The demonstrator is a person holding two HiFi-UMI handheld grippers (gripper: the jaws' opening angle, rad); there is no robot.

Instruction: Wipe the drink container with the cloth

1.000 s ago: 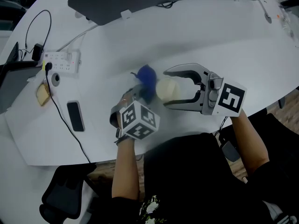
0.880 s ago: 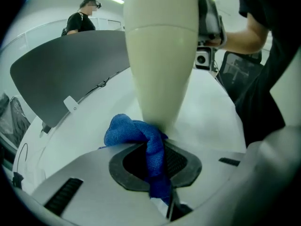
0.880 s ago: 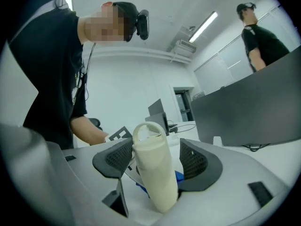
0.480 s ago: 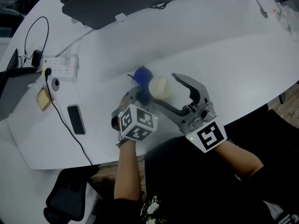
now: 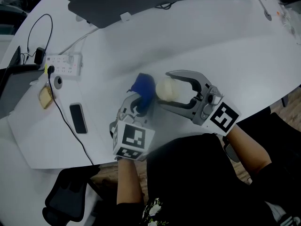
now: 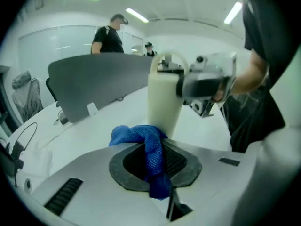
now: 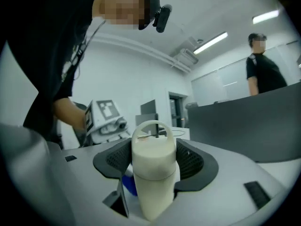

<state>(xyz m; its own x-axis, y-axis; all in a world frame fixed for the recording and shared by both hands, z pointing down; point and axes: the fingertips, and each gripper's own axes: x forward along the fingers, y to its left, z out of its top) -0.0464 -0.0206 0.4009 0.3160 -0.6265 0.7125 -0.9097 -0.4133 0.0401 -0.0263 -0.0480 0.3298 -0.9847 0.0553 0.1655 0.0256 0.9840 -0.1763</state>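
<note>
A cream drink container (image 5: 168,89) with a loop handle on its cap is held between the jaws of my right gripper (image 5: 170,88), above the white table (image 5: 225,46). In the right gripper view the container (image 7: 153,171) fills the gap between the pads. My left gripper (image 5: 138,103) is shut on a blue cloth (image 5: 143,87), and the cloth's bunched end touches the container's left side. In the left gripper view the cloth (image 6: 149,152) hangs from the jaws just in front of the cream container (image 6: 165,100), with the right gripper (image 6: 207,81) clamped round it.
A black phone (image 5: 77,118), a white power strip (image 5: 63,63) with black cables, and a small tan object (image 5: 45,97) lie at the table's left. A dark grey divider panel (image 5: 141,1) runs along the far edge. People stand in the background.
The right gripper has swung back to the right with the container, and the container has shifted right. The left gripper has drawn nearer to me, keeping the cloth against the container.
</note>
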